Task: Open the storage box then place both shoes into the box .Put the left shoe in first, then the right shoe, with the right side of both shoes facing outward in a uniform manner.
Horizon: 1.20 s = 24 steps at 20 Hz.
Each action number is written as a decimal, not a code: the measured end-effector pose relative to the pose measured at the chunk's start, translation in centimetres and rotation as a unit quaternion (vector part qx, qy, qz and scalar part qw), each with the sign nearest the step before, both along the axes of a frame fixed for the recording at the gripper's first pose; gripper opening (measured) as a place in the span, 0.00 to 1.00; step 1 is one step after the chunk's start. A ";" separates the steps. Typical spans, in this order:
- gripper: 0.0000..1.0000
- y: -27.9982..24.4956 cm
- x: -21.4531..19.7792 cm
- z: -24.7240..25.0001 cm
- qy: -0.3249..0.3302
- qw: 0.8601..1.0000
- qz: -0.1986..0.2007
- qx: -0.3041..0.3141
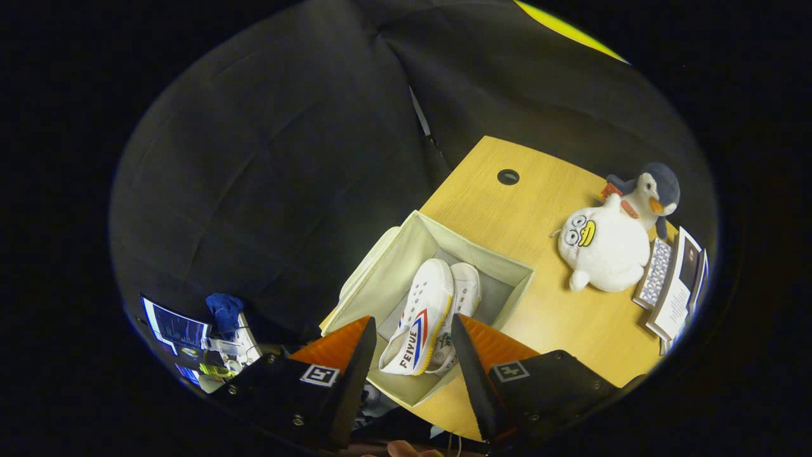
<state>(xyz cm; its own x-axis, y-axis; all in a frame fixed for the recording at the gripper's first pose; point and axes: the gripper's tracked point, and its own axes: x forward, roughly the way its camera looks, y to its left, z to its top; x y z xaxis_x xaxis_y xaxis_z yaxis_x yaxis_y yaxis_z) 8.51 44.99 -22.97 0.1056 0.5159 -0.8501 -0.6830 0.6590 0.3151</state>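
Observation:
An open beige fabric storage box [390,266] sits on the wooden table [507,216], near its edge. Two white canvas shoes lie side by side inside it. The nearer shoe [420,317] shows red and blue stripes on its side, and the second shoe [464,293] lies behind it, mostly hidden. My gripper [412,343] hovers above the box, its fingers open. The heels of the shoes appear in the gap between the fingers, well below them. Neither finger touches a shoe.
A white plush duck [602,251] and a grey penguin plush [653,190] lie on the table beyond the box. Booklets [672,279] lie beside the plush toys. A cable hole [508,176] marks the tabletop. Screens and clutter [190,336] stand below the table.

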 end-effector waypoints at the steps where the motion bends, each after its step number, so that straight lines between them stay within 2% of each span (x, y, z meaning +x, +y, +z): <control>1: 0.73 -0.7 0.0 0.7 -0.005 1.000 -0.004 0.004; 3: 0.73 -2.3 0.1 2.1 -0.013 1.000 -0.018 0.016; 5: 0.86 -4.5 0.7 3.7 -0.036 0.998 -0.035 0.030; 9: 0.89 -10.5 1.7 6.5 -0.104 0.991 -0.077 0.043; 10: 0.99 -11.8 1.9 7.2 -0.115 0.988 -0.090 0.046; 14: 0.98 -18.4 3.1 11.4 -0.178 0.966 -0.168 0.083; 17: 0.98 -22.9 3.0 14.9 -0.225 0.938 -0.238 0.116; 20: 0.98 -29.3 3.8 19.2 -0.320 0.891 -0.294 0.131; 24: 0.98 -34.6 2.2 25.4 -0.447 0.824 -0.323 0.132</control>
